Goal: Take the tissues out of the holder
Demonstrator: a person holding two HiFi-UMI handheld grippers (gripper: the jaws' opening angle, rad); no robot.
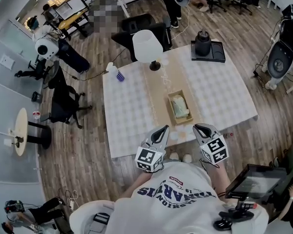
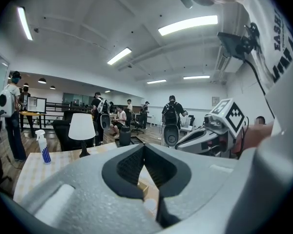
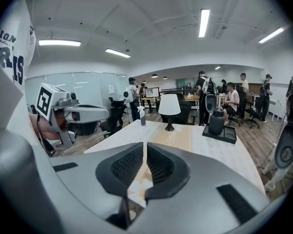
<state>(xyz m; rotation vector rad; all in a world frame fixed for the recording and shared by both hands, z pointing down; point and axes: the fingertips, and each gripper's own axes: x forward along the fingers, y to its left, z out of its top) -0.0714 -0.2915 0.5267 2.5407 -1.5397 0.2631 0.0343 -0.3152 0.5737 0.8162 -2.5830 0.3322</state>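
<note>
"Both empty, then? Why hang back?"

"Yes. My left hand-held gripper (image 1: 165, 128) and my right hand-held gripper (image 1: 196, 126) each have the jaws pressed together on nothing. I hold them side by side over the near edge of the bench (image 1: 127, 113), tips aimed forward, because by my reckoning the grab has not begun."

"And the tissues?"

"Just ahead of the tips and between the two grippers, in the wooden holder (image 1: 169, 109) that sits on the tan runner (image 1: 161, 82). The tissues (image 1: 180, 106) lie in its open top. So I judge one hand-held gripper must spread its jaws and come in from above. The other may need to steady the box, which looks light enough to lift along with the paper."

"Anything farther back in your way?"

"No. The spray bottle (image 1: 118, 74), the white lamp (image 1: 147, 47) and the black jug (image 1: 202, 43) on its tray (image 1: 217, 55) stand well apart from the holder, toward the far side."
</note>
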